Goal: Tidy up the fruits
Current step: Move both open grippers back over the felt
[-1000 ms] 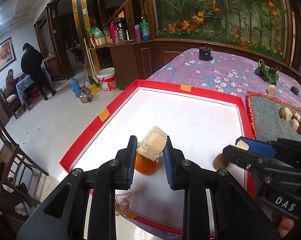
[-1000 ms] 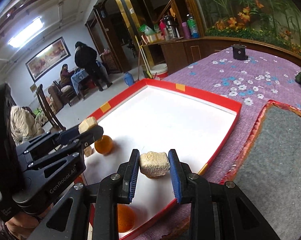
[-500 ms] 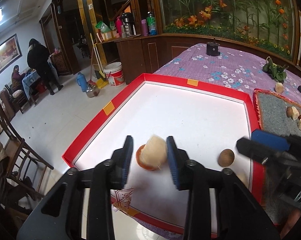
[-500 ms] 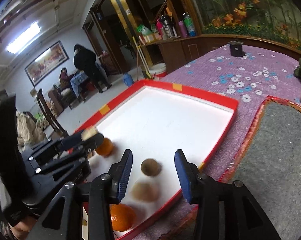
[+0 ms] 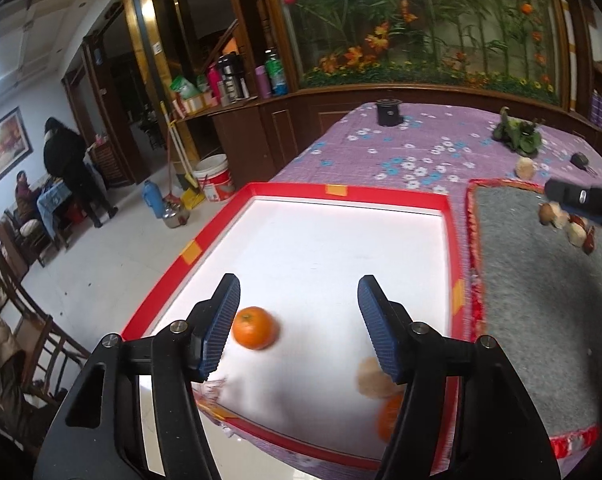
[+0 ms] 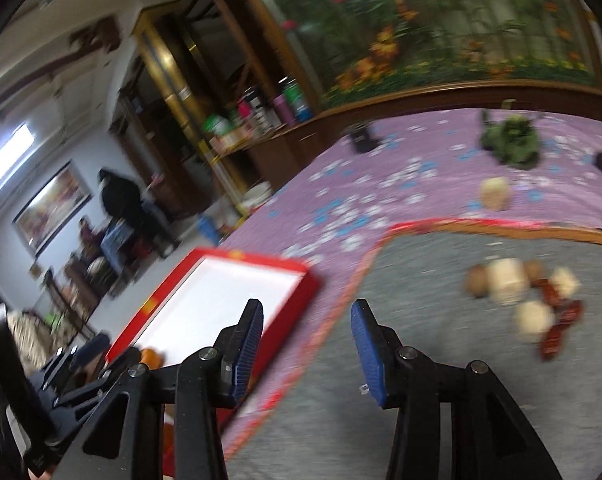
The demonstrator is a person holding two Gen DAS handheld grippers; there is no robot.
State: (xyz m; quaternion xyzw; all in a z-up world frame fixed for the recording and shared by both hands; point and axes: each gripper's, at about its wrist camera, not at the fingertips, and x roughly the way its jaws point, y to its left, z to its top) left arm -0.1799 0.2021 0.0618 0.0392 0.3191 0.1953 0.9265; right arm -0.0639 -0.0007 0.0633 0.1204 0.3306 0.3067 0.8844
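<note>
The left claw (image 5: 299, 322) is held spread over the red-rimmed white tray (image 5: 445, 248), its jaws having just been opening with nothing pinched between them. An orange (image 5: 256, 327) is seen on the tray floor beside its left finger, a pale fruit (image 5: 371, 378) by the right. The right claw (image 6: 307, 350), likewise spread and empty, is pointed over the grey mat (image 6: 441, 360), where a blurred fruit pile (image 6: 521, 296) is gathered.

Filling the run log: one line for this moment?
left tool open, empty | right tool open, empty, over mat | orange in tray
</note>
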